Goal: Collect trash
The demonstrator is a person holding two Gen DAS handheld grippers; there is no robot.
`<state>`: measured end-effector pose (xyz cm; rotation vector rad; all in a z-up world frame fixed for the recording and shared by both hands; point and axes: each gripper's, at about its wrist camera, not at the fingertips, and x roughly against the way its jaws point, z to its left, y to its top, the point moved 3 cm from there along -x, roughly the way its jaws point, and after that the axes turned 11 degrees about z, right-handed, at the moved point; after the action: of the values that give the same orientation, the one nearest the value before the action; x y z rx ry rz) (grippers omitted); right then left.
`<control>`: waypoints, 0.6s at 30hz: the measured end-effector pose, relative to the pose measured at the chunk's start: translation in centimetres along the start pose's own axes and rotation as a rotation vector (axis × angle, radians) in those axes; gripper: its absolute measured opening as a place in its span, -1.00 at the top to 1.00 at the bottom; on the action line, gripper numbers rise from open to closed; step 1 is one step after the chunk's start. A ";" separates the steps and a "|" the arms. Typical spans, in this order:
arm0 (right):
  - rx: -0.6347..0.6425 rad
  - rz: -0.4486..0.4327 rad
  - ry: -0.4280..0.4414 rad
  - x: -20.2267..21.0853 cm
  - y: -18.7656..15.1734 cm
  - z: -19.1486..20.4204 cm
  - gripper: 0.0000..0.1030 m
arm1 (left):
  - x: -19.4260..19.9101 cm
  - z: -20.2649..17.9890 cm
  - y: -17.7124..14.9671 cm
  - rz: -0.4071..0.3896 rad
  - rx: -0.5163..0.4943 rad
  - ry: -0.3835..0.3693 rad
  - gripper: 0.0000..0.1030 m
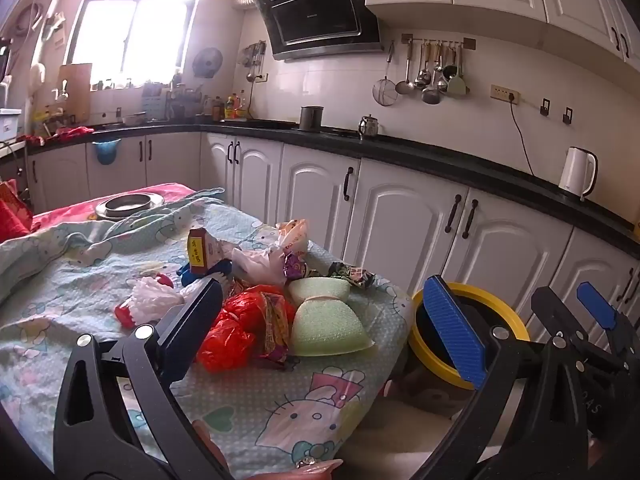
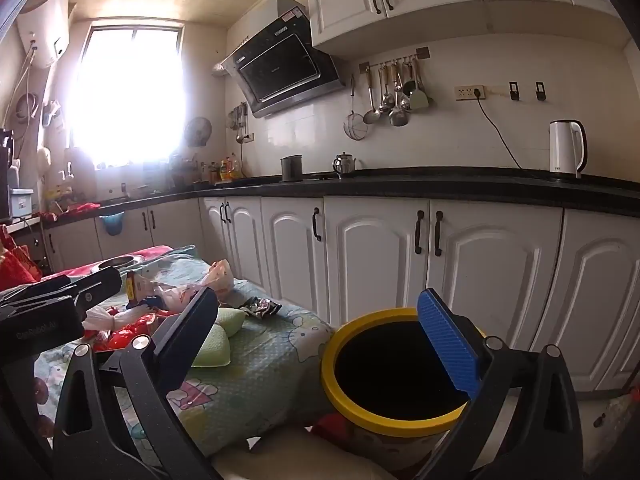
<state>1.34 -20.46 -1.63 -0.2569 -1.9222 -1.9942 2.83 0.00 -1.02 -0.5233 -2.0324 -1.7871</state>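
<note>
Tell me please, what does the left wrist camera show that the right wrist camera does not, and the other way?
Only the left wrist view shows the right gripper, open at its right edge, and the whole red plastic bag with the white and red wrapper.

Only the right wrist view shows the left gripper from the side, the full opening of the yellow-rimmed bin, and a white water heater high on the wall.

Both show the green sponge, the cartoon-print cloth, the white kettle and the range hood.

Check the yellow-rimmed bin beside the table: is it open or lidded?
Open. The yellow-rimmed bin shows a bare round mouth with no lid; its inside is too dark to tell how full.
</note>
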 end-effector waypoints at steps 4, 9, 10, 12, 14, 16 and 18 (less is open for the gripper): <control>0.000 0.005 -0.001 0.0 0.0 0.0 -0.88 | 0.0 0.1 0.1 0.000 -0.003 0.001 -0.79; -0.003 0.007 -0.004 -0.1 0.0 -0.1 -0.88 | 0.0 0.0 0.0 -0.004 0.000 0.004 -0.79; -0.004 0.007 -0.005 -0.1 0.1 -0.1 -0.88 | 0.0 0.0 0.0 -0.004 0.000 0.002 -0.79; -0.004 0.008 -0.006 -0.1 0.1 -0.2 -0.88 | 0.0 0.0 0.0 -0.005 0.000 0.005 -0.79; 0.000 0.004 -0.001 0.0 0.0 0.0 -0.88 | 0.0 0.0 0.0 -0.006 0.000 0.002 -0.79; 0.000 0.005 -0.001 -0.1 0.0 -0.1 -0.88 | 0.0 0.0 0.0 -0.005 0.001 0.001 -0.79; 0.000 0.005 -0.002 -0.1 0.0 -0.1 -0.88 | 0.0 0.0 0.0 -0.005 0.001 0.004 -0.79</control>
<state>1.41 -20.53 -1.66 -0.2640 -1.9209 -1.9920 2.82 0.01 -1.01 -0.5150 -2.0335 -1.7889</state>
